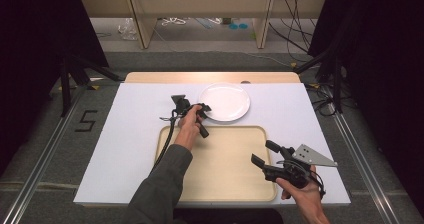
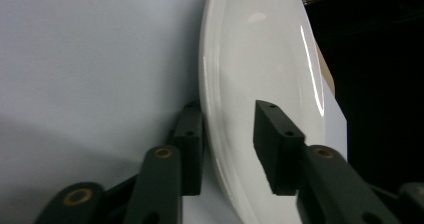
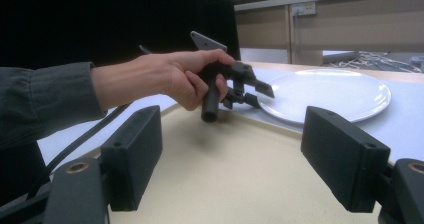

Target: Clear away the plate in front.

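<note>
A round white plate (image 1: 226,101) sits on a white sheet-covered table (image 1: 135,134), near the far edge, just past the far rim of a flat light wood tray (image 1: 225,164) w/ rounded corners. The tray has nothing in it. The left gripper (image 1: 205,109), black, is at the plate's near-left rim, held by the left hand (image 1: 189,123) in a grey-green sleeve (image 1: 160,189). In the left gripper view the jaws stand part way open, one on each side of the plate's rim: one jaw low by the table under the rim, the other over the top of the plate. There is a gap btwn the top jaw and the plate, so it is around the rim but I can't tell if it has squeezed it. The plate looks flat on the table. The right gripper (image 1: 262,154), black w/ a grey three-cornered plate on top, is held by the right hand (image 1: 305,194) over the near-right corner of the tray, well apart from the plate. Its jaws are wide open & hold nothing. In the right gripper view they point across the tray at the left hand & plate.
</note>
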Available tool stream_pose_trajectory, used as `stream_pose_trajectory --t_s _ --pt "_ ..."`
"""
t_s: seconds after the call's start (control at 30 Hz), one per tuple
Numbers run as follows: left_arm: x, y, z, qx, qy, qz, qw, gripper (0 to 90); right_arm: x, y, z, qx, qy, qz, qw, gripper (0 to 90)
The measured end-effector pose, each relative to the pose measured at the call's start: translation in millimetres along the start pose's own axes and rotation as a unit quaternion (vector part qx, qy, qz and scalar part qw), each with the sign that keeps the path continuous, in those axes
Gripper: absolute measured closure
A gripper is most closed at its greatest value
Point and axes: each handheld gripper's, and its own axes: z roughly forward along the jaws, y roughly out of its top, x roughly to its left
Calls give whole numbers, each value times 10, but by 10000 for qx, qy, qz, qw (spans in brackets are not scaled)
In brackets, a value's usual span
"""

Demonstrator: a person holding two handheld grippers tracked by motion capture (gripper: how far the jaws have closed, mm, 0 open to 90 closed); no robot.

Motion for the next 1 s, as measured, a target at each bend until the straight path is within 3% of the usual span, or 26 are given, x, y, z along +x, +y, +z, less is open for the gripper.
stream_pose_trajectory --t_s 0.1,0.23,0.3,0.37,0.53,0.6,0.63,0.67,0.83,1.0 --pt "35 -4 -9 18 41 31 10000 793 -4 2 -10 129 -59 -39 9999 256" --pt "46 -18 -17 -20 -1 46 10000 804 -7 4 -9 119 -56 -53 9999 257" --pt "47 -39 -9 -141 -29 -16 9999 808 -8 -1 0 -10 -12 -17 10000 257" --pt "54 -38 -16 -97 -20 -52 9999 811 -10 -2 2 -43 -28 -2 10000 258" --pt "90 -68 -5 -279 -206 -319 9989 832 -14 6 -12 25 -60 12 10000 260" --pt "92 -71 -18 -235 -190 -403 9987 840 -17 1 -8 3 -61 11 10000 261" --pt "105 -80 -15 -322 -345 -460 9978 840 -17 1 -8 3 -61 11 10000 261" --pt "106 -86 -19 -367 -340 -507 9975 848 -16 4 -12 24 -68 8 10000 261" --pt "71 -89 -51 -421 -530 -536 9963 864 -15 2 -12 -35 -52 57 10000 262" --pt "56 -102 -73 -447 -565 -629 9954 865 -36 -5 -7 -36 -91 32 9999 263"
